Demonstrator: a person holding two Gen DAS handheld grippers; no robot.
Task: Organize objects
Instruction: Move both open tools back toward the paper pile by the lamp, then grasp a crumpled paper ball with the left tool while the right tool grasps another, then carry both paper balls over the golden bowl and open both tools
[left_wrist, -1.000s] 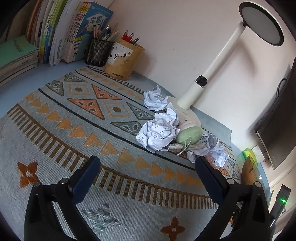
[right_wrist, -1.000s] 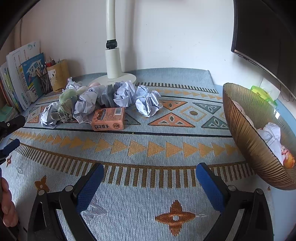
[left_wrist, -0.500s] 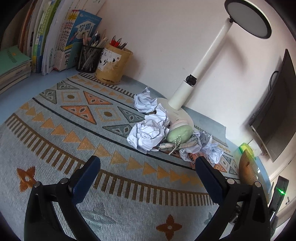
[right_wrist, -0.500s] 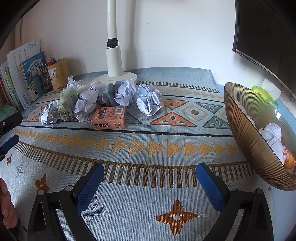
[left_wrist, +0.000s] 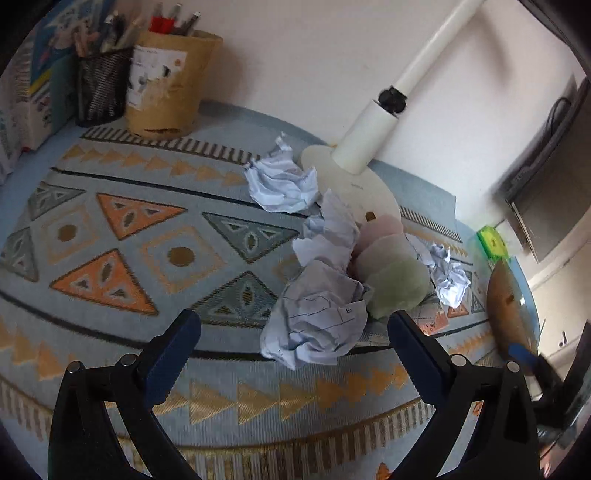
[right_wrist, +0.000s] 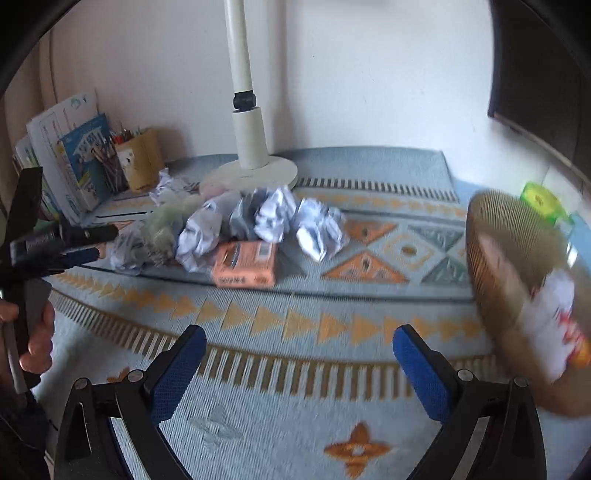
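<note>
A pile of crumpled paper balls (right_wrist: 273, 214) lies on the patterned mat beside the lamp base (right_wrist: 251, 173). My left gripper (left_wrist: 291, 347) is open and low, and its fingertips flank the nearest paper ball (left_wrist: 317, 325) without touching it. Just behind that ball sits a soft green and pink thing (left_wrist: 395, 284), with another ball (left_wrist: 280, 184) farther back. An orange box (right_wrist: 245, 264) rests in front of the pile. My right gripper (right_wrist: 299, 365) is open over bare mat, holding nothing. The brown ribbed bowl (right_wrist: 509, 266) at the right holds white paper and something orange.
A mesh pen holder (left_wrist: 99, 88) and a brown paper cup of pens (left_wrist: 166, 81) stand at the back left by upright books (right_wrist: 70, 162). A hand (right_wrist: 37, 332) holds the left gripper (right_wrist: 62, 243). A dark monitor (left_wrist: 546, 184) and a green item (right_wrist: 543, 201) are at the right.
My left gripper has moved forward and down to the pile, so the near paper ball now sits between its fingertips. The right gripper shifted slightly; its view is blurred.
</note>
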